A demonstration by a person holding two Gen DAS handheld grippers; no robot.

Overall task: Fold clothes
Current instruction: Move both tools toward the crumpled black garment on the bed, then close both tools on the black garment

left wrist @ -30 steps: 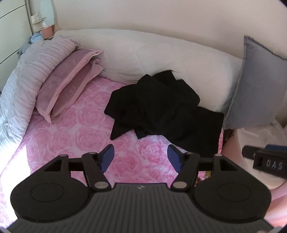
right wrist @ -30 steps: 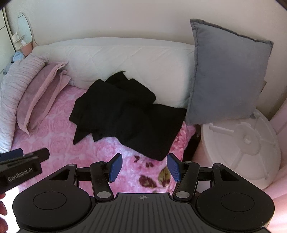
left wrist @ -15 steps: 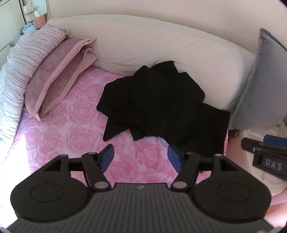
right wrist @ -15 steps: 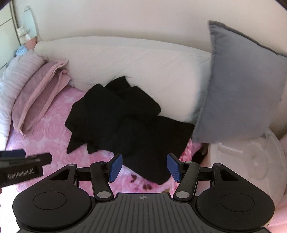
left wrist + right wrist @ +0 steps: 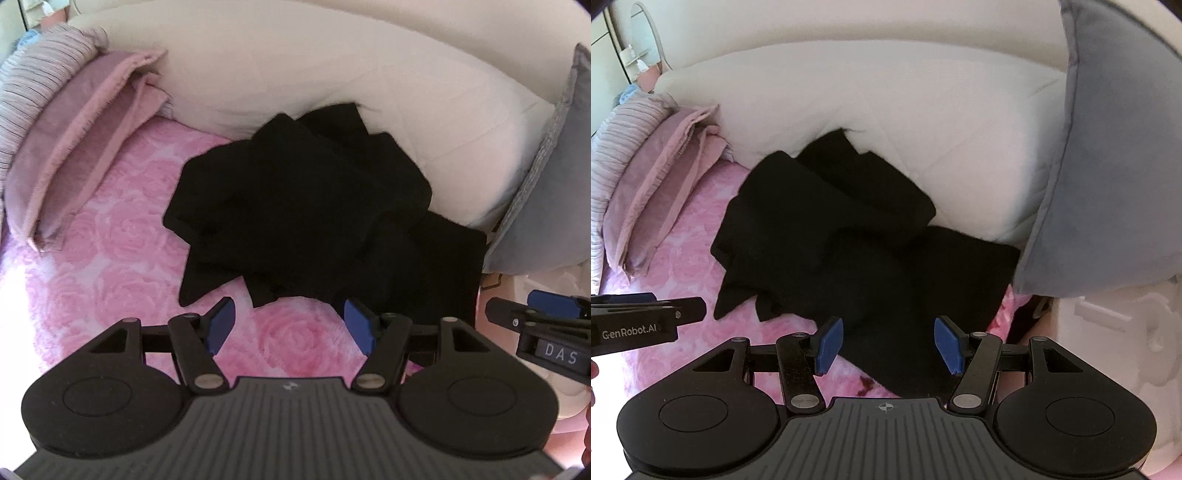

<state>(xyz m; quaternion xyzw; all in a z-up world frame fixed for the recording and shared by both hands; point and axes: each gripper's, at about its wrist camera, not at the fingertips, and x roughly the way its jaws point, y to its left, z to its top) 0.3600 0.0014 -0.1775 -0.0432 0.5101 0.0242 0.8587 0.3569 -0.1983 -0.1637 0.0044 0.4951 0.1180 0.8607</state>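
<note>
A crumpled black garment lies on the pink rose-patterned bedspread, its far side resting against a long white bolster. It also shows in the right wrist view. My left gripper is open and empty, just short of the garment's near edge. My right gripper is open and empty, its blue pads over the garment's near right corner. Each gripper shows at the other view's edge: the right one and the left one.
Pink folded pillows and a striped duvet lie at the left. A grey cushion stands at the right against the bolster. A white round plastic object sits beside the bed at the right.
Both grippers have moved forward toward the black garment, which now looms larger. Both stay open and empty.
</note>
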